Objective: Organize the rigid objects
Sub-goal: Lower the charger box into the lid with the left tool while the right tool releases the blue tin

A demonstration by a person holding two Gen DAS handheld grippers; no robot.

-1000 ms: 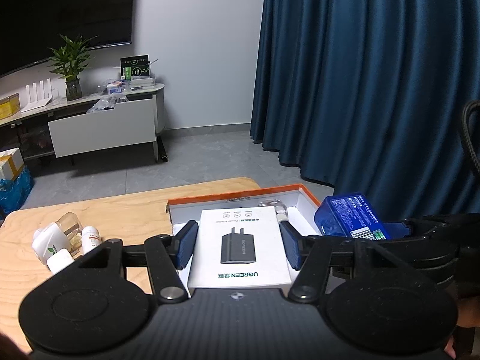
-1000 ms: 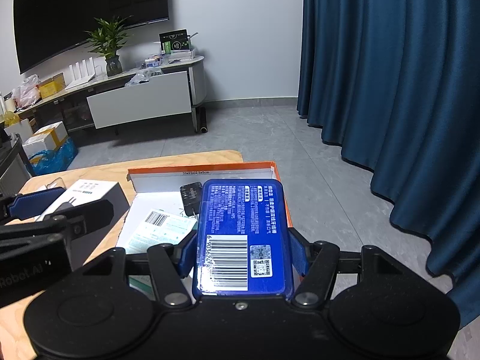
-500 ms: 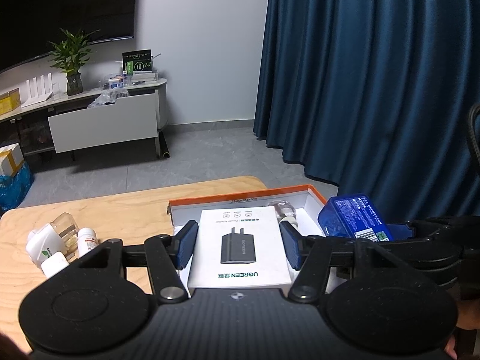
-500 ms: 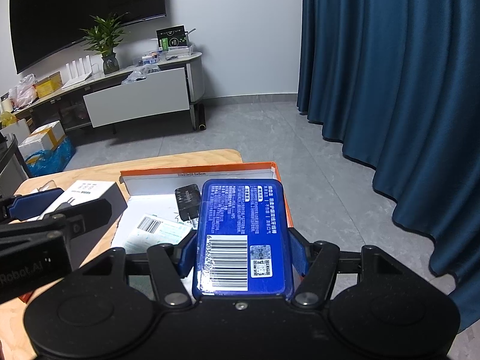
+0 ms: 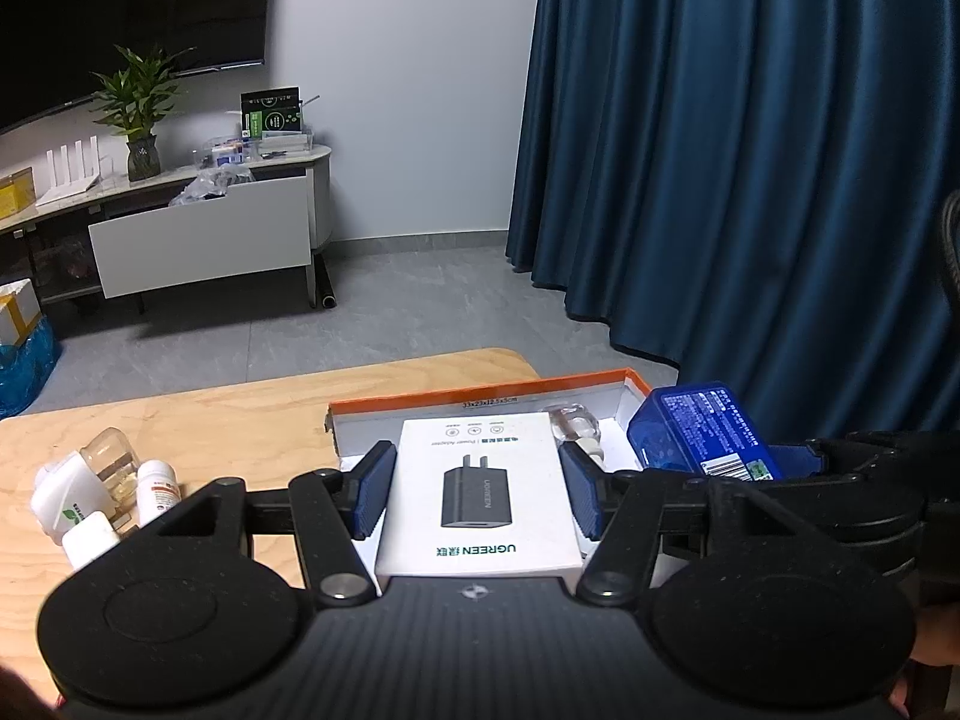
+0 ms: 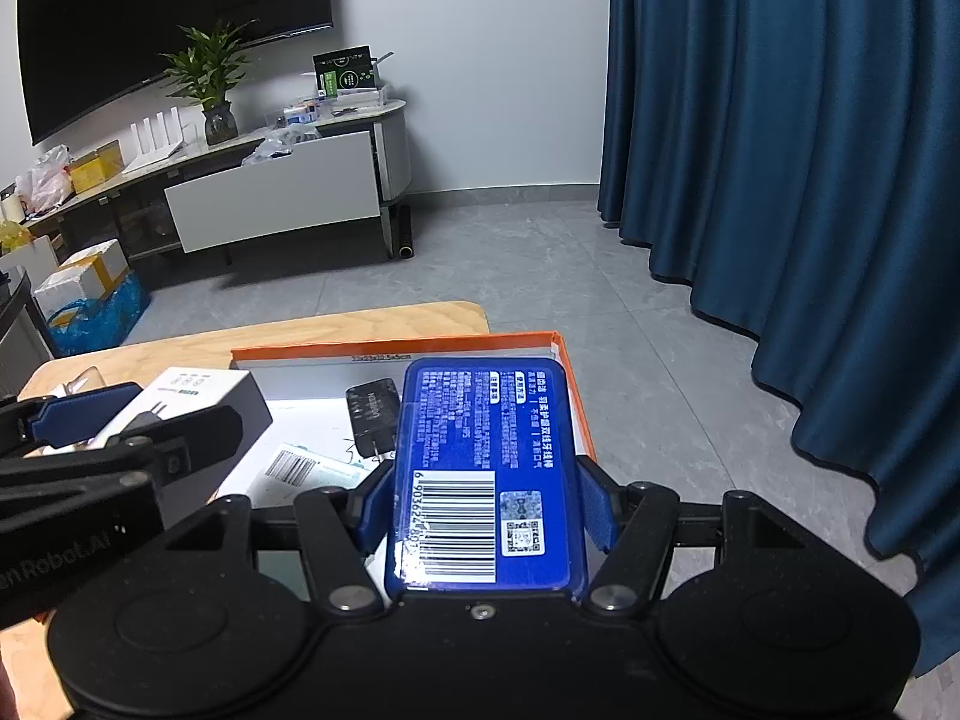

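My left gripper [image 5: 478, 491] is shut on a white charger box [image 5: 480, 498] printed with a black power adapter, held over the left part of an orange-rimmed cardboard tray [image 5: 480, 395]. In the right wrist view, my right gripper [image 6: 485, 504] is shut on a blue plastic case [image 6: 483, 468] with a barcode, above the tray's [image 6: 573, 396] right side. The blue case [image 5: 702, 429] also shows at the right of the left wrist view, and the white box [image 6: 198, 399] at the left of the right wrist view. Inside the tray lie a black adapter [image 6: 373, 414], a barcoded white packet [image 6: 300, 468] and a clear small bottle [image 5: 573, 423].
Several small white bottles and a clear jar [image 5: 102, 486] stand on the wooden table [image 5: 228, 420] left of the tray. Blue curtains [image 5: 750, 150] hang at the right. A TV cabinet [image 6: 270, 192] with a plant stands across the grey floor.
The right gripper with the blue case has drifted slightly over the tray, so the black adapter sits nearer the case. The left gripper and white box have barely moved.
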